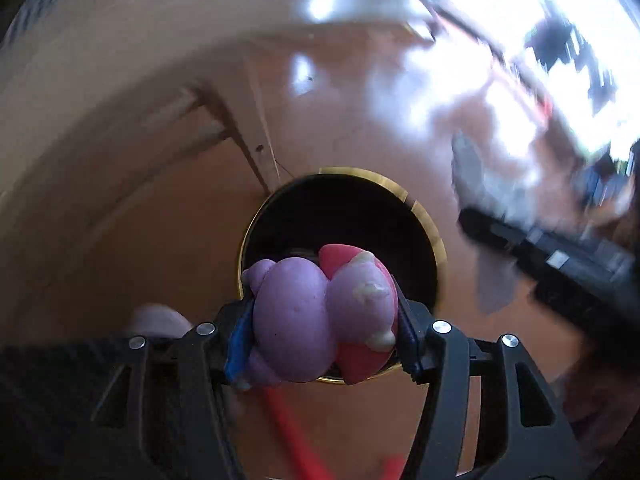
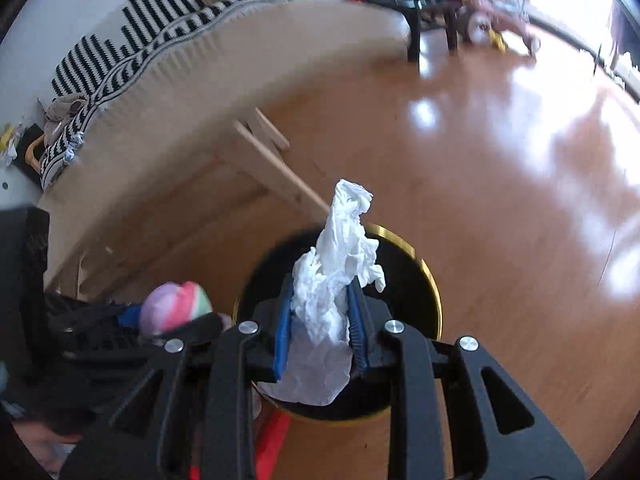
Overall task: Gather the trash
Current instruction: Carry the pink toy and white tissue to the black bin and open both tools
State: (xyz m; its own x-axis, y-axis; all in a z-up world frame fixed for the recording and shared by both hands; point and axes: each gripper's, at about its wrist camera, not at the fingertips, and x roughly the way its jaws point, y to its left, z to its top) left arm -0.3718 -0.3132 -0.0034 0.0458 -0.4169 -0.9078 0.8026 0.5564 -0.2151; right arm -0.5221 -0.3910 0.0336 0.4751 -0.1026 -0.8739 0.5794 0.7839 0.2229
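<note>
Left tool [image 1: 324, 320]: clamped on one purple-and-pink soft lump [image 1: 320, 316], directly above the bin [image 1: 430, 236]. Right tool [image 2: 320, 328]: narrow, pinching one crumpled white tissue [image 2: 336, 280], also above the bin. One bin: black, gold-rimmed, on wood floor [image 2: 500, 200]. One pale wooden counter [image 2: 240, 80] beyond the bin. One red handle [image 2: 272, 440] beside the bin.

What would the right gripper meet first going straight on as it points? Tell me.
Probably the open mouth of the black bin: the right gripper, shut on the white tissue, points down into it. Depth is unclear.
</note>
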